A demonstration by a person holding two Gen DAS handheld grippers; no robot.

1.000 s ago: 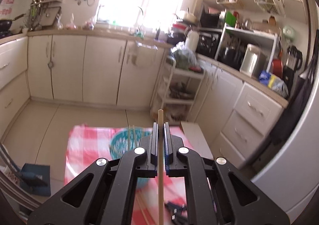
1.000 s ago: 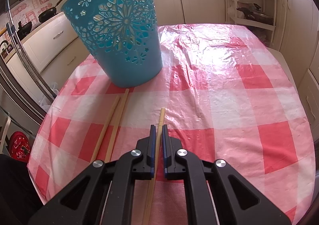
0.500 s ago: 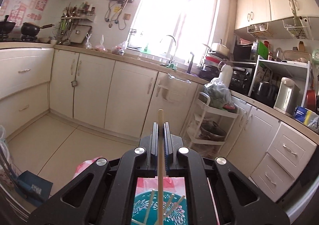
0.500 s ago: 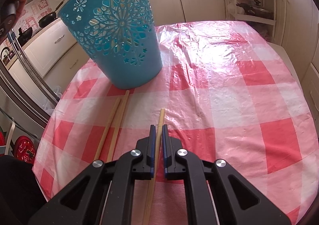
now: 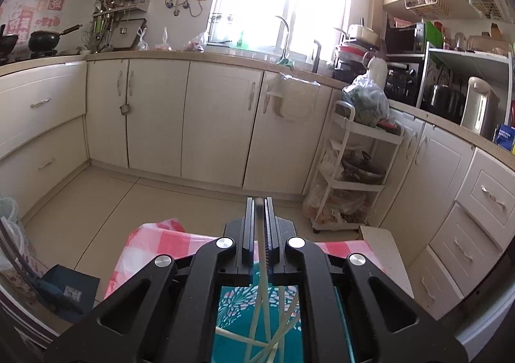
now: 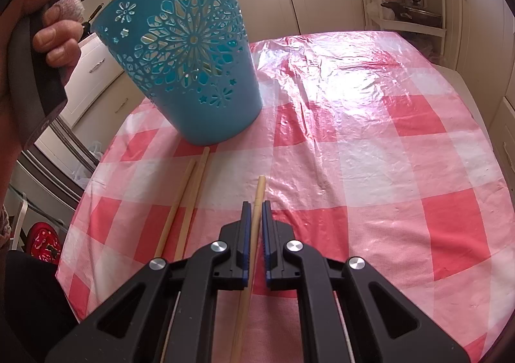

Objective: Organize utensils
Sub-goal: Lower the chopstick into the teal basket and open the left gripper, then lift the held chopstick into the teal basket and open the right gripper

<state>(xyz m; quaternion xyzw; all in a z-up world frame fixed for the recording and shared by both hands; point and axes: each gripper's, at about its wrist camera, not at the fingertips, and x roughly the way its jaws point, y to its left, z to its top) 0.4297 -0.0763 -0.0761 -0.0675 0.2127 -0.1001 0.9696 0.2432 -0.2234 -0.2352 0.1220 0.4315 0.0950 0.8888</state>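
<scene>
Left gripper [image 5: 258,227] sits directly above the blue basket [image 5: 276,324], fingers parted a little; a blurred pale chopstick [image 5: 262,269] runs between them down into the basket, can't tell if the pads touch it. Several more pale sticks lean crossed inside the basket. Right gripper [image 6: 254,221] is low over the table, fingers nearly closed around a wooden chopstick [image 6: 257,198], thin gaps showing on both sides, so grip contact unclear; its tip pokes out past the fingers toward the basket. Two more chopsticks [image 6: 190,189] lie side by side on the red-and-white checked tablecloth [image 6: 370,144], just left of the gripper, tips near the basket's base. The person's left hand [image 6: 54,31] shows beside the basket rim, wrapped on a dark handle.
</scene>
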